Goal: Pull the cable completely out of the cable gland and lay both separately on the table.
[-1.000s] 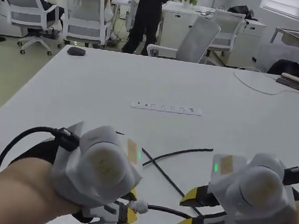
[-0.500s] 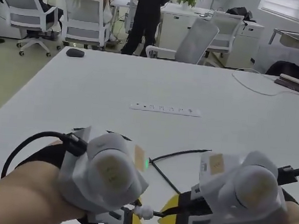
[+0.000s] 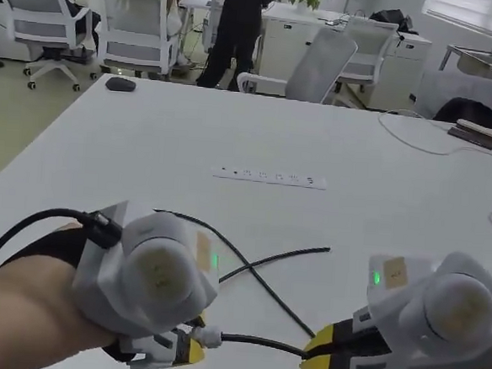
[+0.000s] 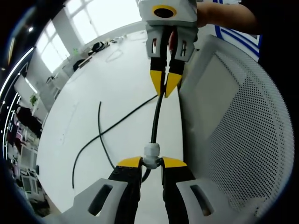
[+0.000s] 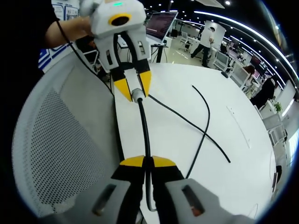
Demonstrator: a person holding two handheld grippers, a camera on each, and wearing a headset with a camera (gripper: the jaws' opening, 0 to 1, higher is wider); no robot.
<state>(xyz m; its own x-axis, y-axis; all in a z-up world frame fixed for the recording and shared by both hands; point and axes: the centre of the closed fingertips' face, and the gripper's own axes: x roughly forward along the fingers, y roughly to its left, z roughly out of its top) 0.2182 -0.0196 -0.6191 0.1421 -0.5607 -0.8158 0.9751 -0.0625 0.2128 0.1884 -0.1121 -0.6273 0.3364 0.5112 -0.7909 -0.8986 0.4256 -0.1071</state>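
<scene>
Black cable [image 3: 260,343] (straight) in white gland [image 3: 210,336]

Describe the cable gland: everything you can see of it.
The cable gland is a small white fitting, plastic by its look, with a rounded, stepped body. It is clamped between the yellow tips of the left claw, near the front edge of the white table. A black cable runs from its far end straight to the right claw, which is shut on that cable, so the two are not yet apart. Threads or markings are too small to tell.

Black cable [image 3: 260,343], white cable gland [image 3: 210,336]
</scene>
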